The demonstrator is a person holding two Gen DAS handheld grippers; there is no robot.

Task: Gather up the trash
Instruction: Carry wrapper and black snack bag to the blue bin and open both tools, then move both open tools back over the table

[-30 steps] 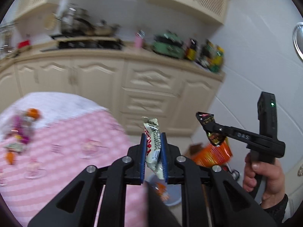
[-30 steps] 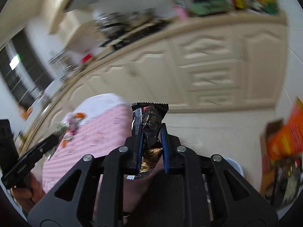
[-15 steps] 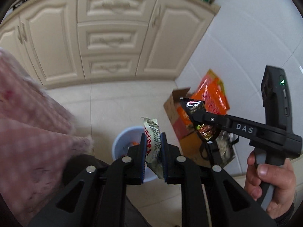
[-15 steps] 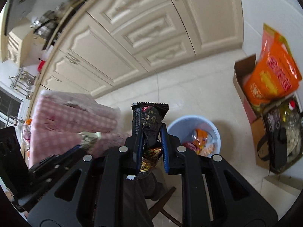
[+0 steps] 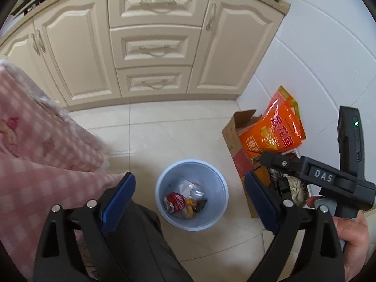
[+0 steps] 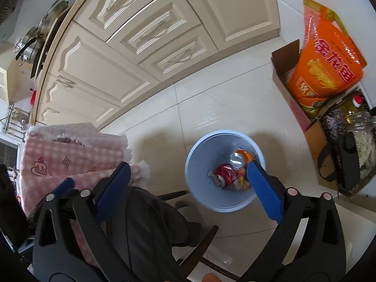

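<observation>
The trash lay in the blue bin (image 5: 191, 203) on the tiled floor (image 5: 164, 136): a crushed red can (image 5: 175, 202), a silvery wrapper (image 6: 236, 159) and bits of orange and yellow packaging, all loose at the bottom. Seen from the left wrist, the bin sat at six o'clock from the cream drawers (image 5: 152, 47). The left gripper (image 5: 189, 193) hung above it; its jaws had just been opening, now spread wide with nothing between them. The right gripper (image 6: 188, 183) did likewise, empty and splayed, one blue pad over the rim. To do the drop well, I judged each release should happen squarely above the mouth, since light wrappers flutter. At three o'clock stood a cardboard box (image 5: 235, 129) holding an orange bag (image 5: 279, 129); at nine, the pink checked cloth (image 5: 35, 145).
</observation>
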